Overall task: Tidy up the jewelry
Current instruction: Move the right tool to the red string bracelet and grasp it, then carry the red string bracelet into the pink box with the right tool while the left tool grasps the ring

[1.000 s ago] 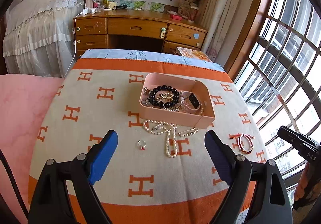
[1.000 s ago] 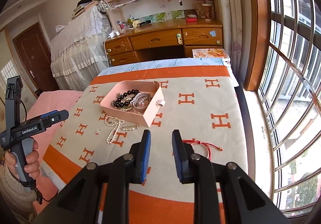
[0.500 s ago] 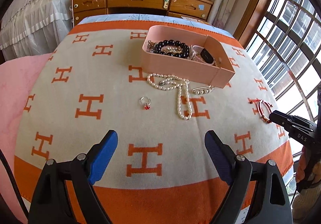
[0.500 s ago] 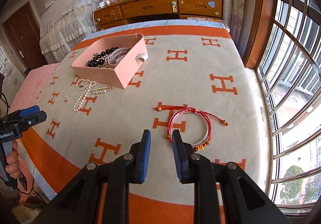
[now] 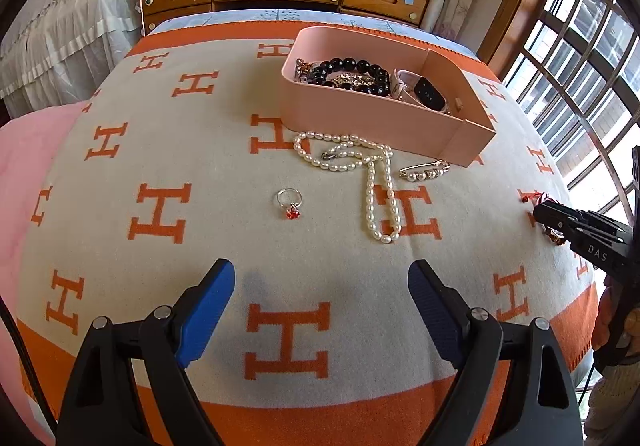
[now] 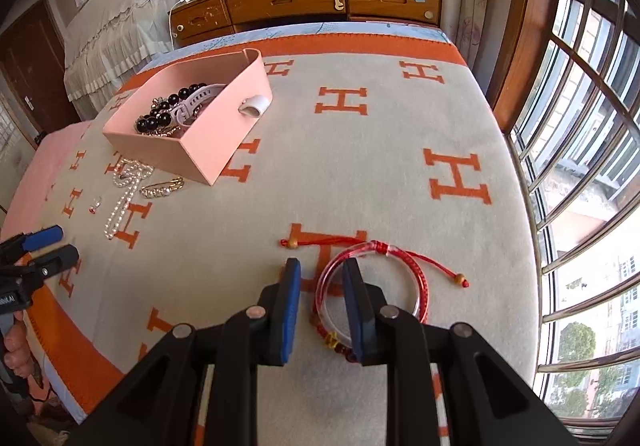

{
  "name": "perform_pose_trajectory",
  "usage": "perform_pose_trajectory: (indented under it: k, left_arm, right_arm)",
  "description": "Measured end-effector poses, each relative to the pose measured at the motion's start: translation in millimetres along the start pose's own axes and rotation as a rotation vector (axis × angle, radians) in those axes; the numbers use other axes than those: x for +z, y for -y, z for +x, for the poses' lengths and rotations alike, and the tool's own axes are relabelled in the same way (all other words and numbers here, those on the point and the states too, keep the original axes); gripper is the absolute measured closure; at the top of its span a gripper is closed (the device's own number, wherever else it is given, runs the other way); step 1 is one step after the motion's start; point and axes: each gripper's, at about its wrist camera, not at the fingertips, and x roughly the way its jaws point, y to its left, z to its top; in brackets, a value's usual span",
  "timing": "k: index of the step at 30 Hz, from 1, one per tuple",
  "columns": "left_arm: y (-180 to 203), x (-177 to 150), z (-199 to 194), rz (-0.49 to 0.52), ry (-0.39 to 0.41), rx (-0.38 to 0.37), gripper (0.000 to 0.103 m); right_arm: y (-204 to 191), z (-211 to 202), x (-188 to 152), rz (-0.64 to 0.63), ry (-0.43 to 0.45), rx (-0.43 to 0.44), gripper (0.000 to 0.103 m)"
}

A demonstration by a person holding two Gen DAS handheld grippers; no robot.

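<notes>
My left gripper (image 5: 322, 286) hangs with its blue fingers spread wide above the orange-and-cream H-patterned blanket (image 5: 160, 150), gripping nothing; ahead of it lie a small ring with a red stone (image 5: 291, 202), a pearl necklace (image 5: 370, 182) in a loose tangle, and a gold pin with beads (image 5: 425, 172) just beside the necklace; beyond them sits the pink tray (image 5: 372, 118), and the necklace touches or nearly touches its near wall; inside the tray I see a black bead bracelet (image 5: 352, 72) and a watch with a pale strap (image 5: 424, 92). My right gripper (image 6: 320, 274) has its fingers at a narrow gap, low over the blanket (image 6: 400, 174); the left rim of the red cord bracelet (image 6: 372, 282) passes between them, though I cannot tell whether the pads touch it; the bracelet lies flat, well apart from the tray (image 6: 200, 138).
</notes>
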Motion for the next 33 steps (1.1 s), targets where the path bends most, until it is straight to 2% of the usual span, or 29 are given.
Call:
perform_pose_trajectory:
  k: [2, 3, 5, 9, 12, 16, 21, 23, 25, 29, 33]
  left_arm:
    - [-4, 4, 2, -0.005, -0.002, 0.005, 0.016]
    - [-5, 6, 3, -0.007, -0.004, 0.005, 0.016]
    - [-8, 11, 7, -0.008, -0.012, 0.004, 0.016]
    - [-13, 20, 13, -0.009, -0.025, -0.008, 0.016]
    - [-13, 25, 18, 0.009, -0.035, 0.001, 0.029]
    - [-11, 28, 25, 0.021, -0.058, 0.009, 0.052]
    - [-6, 31, 29, 0.051, -0.041, 0.061, 0.070]
    - [-4, 32, 30, 0.070, -0.038, 0.086, 0.083]
    - [0, 32, 30, 0.094, -0.039, 0.095, 0.091]
    - [7, 31, 29, 0.142, -0.037, 0.125, 0.097]
    - [8, 30, 27, 0.150, -0.038, 0.126, 0.097]
  right_arm:
    - [-9, 1, -1, -0.068, 0.011, -0.057, 0.086]
    - [-12, 1, -2, -0.094, 0.017, -0.070, 0.092]
    - [-16, 1, -4, -0.115, 0.018, -0.067, 0.097]
    - [-13, -2, -5, -0.091, 0.012, -0.038, 0.097]
    - [-10, -4, -6, -0.058, 0.003, 0.024, 0.097]
    - [-11, -7, -10, -0.048, 0.013, 0.048, 0.097]
    - [-15, -10, -12, -0.041, 0.026, 0.078, 0.097]
    - [-18, -11, -12, -0.046, 0.029, 0.086, 0.097]
    - [-20, -11, -11, -0.045, 0.033, 0.094, 0.097]
    - [-21, -13, -9, -0.038, 0.044, 0.109, 0.097]
    - [-22, -15, -6, -0.034, 0.056, 0.119, 0.097]
